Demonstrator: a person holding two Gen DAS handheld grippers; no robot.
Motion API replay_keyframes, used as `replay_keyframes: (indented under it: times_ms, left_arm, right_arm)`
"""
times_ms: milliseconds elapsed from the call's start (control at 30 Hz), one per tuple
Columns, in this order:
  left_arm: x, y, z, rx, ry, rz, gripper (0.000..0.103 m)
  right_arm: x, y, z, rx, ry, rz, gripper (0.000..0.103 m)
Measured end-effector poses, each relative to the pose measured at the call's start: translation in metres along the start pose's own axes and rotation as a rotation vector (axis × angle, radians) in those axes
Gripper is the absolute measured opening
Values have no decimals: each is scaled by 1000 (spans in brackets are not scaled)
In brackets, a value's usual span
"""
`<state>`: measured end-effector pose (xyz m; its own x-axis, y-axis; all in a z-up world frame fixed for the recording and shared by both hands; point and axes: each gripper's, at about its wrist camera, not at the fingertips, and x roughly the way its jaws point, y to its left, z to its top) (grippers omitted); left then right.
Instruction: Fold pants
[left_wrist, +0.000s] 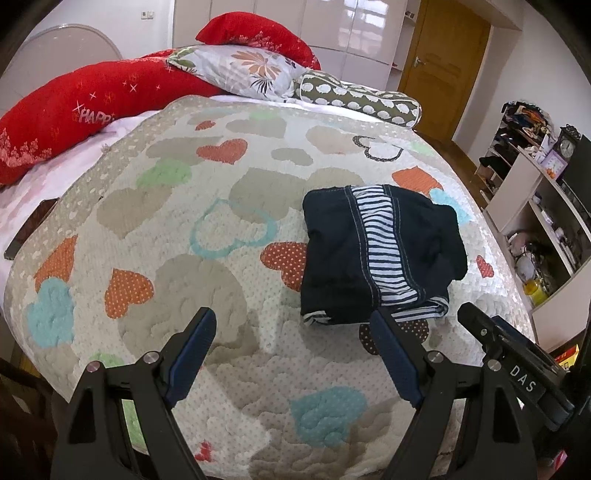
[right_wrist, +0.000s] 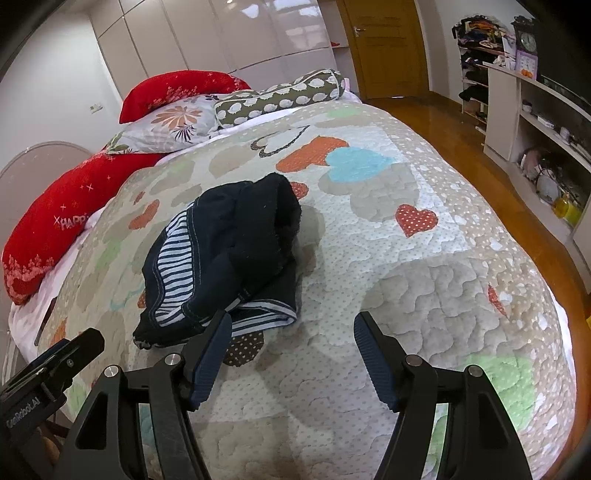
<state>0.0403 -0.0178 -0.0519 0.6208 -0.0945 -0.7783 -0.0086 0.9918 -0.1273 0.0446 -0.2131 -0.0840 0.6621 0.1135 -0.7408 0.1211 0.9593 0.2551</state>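
Dark navy pants (left_wrist: 380, 254) with a blue-and-white striped band lie folded in a compact bundle on the heart-patterned quilt (left_wrist: 184, 229). My left gripper (left_wrist: 291, 321) is open and empty, hovering just in front and to the left of the bundle. In the right wrist view the pants (right_wrist: 229, 254) sit left of centre, one flap standing up loosely. My right gripper (right_wrist: 290, 325) is open and empty, just in front and to the right of the bundle. The right gripper's body (left_wrist: 517, 369) shows at the lower right of the left wrist view.
Red pillows (left_wrist: 74, 110), a floral pillow (left_wrist: 240, 70) and a spotted bolster (left_wrist: 362, 98) lie at the head of the bed. A dark flat object (left_wrist: 31, 229) lies at the left bed edge. Shelving (right_wrist: 535, 122) and wooden floor (right_wrist: 461, 155) are to the right.
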Motion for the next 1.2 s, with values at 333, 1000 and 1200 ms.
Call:
replay_keyframes:
  times_ms: [333,1000,1200]
  left_arm:
    - [4,1,-3,6,17,10,84]
    - [12,0,-5,24,49,18,84]
    - [13,0,-5,17,44,20,84]
  right_arm:
    - [5,-5,-3,24,18,3,73]
    - [10,-2,-3,21,37,3,74]
    - [10,-4,-3,24,34,7,74]
